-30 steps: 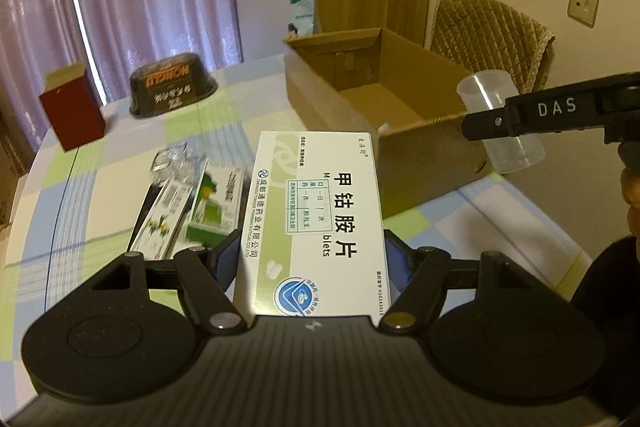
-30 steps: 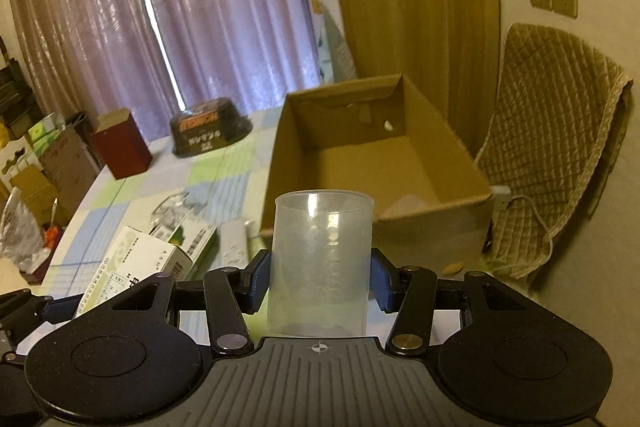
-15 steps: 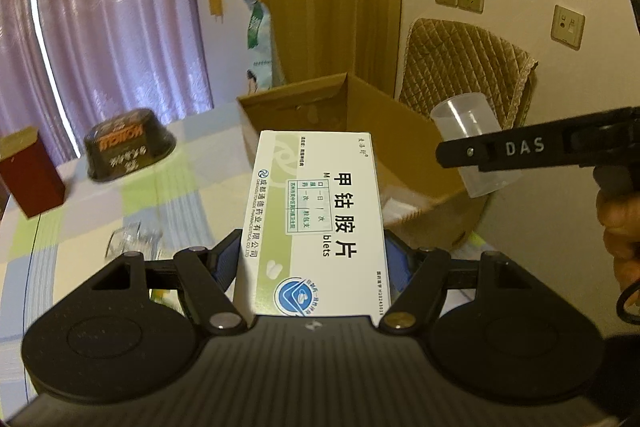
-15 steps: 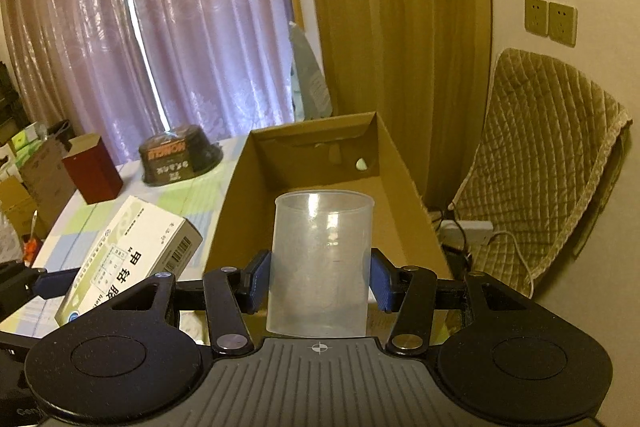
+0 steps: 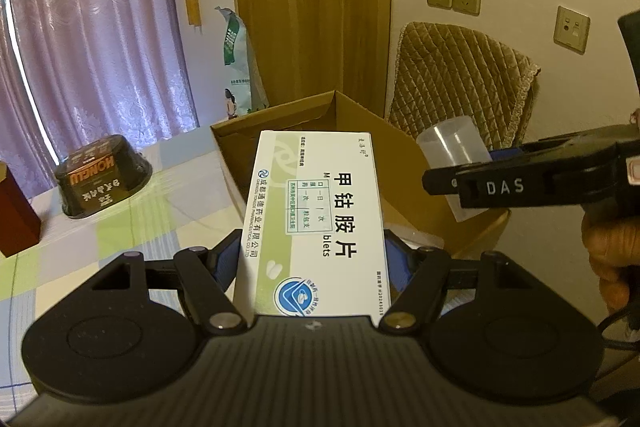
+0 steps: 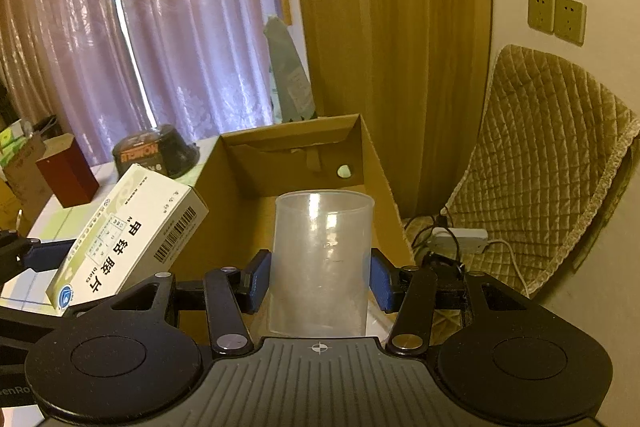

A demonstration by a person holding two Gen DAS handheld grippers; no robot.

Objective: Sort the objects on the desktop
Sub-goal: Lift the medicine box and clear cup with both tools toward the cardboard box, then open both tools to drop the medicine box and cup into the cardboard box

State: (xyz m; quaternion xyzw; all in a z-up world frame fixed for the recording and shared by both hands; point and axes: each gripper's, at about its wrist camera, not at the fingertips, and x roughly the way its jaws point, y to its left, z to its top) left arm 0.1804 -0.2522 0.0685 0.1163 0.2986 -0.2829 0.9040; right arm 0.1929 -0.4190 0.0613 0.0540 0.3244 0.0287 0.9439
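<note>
Now both loads hang over the cardboard box (image 6: 376, 163): left gripper (image 5: 316, 259) clamps the medicine carton (image 5: 320, 219), right gripper (image 6: 320, 279) the plastic cup (image 6: 322, 259). Next, probably lower and release.

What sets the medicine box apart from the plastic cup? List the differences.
The medicine box is opaque, white and green with printed text; the plastic cup is translucent and unprinted. The box is flat and rectangular, the cup round with an open top. The left gripper holds the box, the right gripper the cup. Both are clamped in the air by the open cardboard box.
</note>
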